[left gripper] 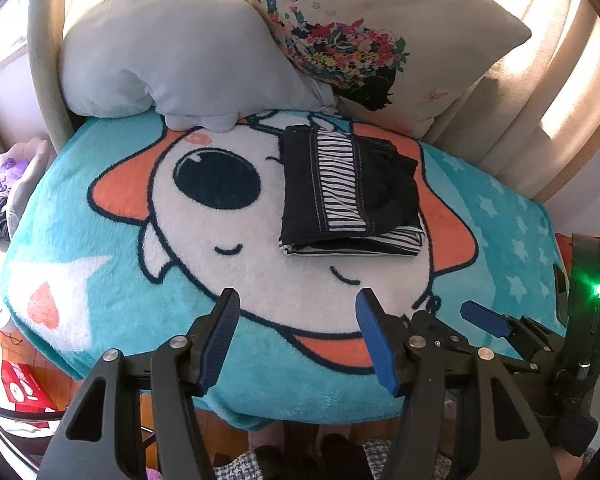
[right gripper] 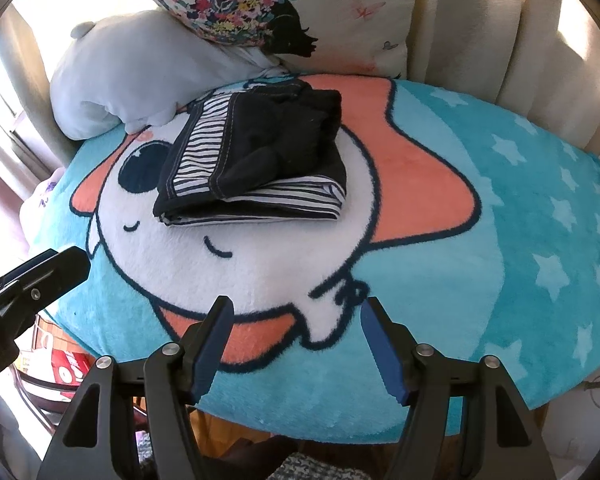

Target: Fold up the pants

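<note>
Dark pants (left gripper: 348, 192) with a striped white lining lie folded in a compact stack on a turquoise cartoon blanket (left gripper: 100, 216). The same folded pants (right gripper: 256, 156) sit beyond my right gripper. My left gripper (left gripper: 296, 304) hangs open over the blanket's near edge, well short of the pants, with nothing between its blue pads. My right gripper (right gripper: 296, 308) is open too and empty, also near the front edge. In the left wrist view the right gripper (left gripper: 480, 316) shows at the right; in the right wrist view the left gripper (right gripper: 32, 280) shows at the left.
A grey plush pillow (left gripper: 172, 60) and a floral cushion (left gripper: 380, 32) lean at the back against a beige chair back (right gripper: 520, 32). A red and white box (left gripper: 24, 388) sits on the wooden floor at lower left. A pile of clothes (left gripper: 8, 184) lies at far left.
</note>
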Available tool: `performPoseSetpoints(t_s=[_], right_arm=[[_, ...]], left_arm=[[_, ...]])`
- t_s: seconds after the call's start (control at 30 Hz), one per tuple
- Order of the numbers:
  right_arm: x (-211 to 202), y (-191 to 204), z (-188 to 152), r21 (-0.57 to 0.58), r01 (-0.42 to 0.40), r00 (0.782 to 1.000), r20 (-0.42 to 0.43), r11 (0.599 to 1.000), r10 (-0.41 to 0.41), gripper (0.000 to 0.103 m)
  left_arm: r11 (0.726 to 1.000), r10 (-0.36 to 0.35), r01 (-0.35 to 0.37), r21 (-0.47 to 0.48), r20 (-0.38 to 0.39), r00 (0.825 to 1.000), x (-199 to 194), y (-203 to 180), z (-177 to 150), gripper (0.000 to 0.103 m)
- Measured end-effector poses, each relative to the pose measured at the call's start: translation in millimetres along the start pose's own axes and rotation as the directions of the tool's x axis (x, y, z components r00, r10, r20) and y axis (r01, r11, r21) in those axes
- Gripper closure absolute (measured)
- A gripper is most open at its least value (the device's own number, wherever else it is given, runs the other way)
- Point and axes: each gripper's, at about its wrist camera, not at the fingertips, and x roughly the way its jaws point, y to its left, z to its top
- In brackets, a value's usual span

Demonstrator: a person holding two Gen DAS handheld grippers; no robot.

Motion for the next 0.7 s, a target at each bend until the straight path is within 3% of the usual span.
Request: performPoseSetpoints(t_s=[0.7], right_arm=[[11.4, 0.9, 2.8, 0.013, 0.004, 0.999, -0.035, 1.0, -0.004, 0.032]], left_arm=[[1.0, -0.001, 0.001, -0.004, -0.031, 1.0, 10.9, 7.1, 3.4, 0.044]])
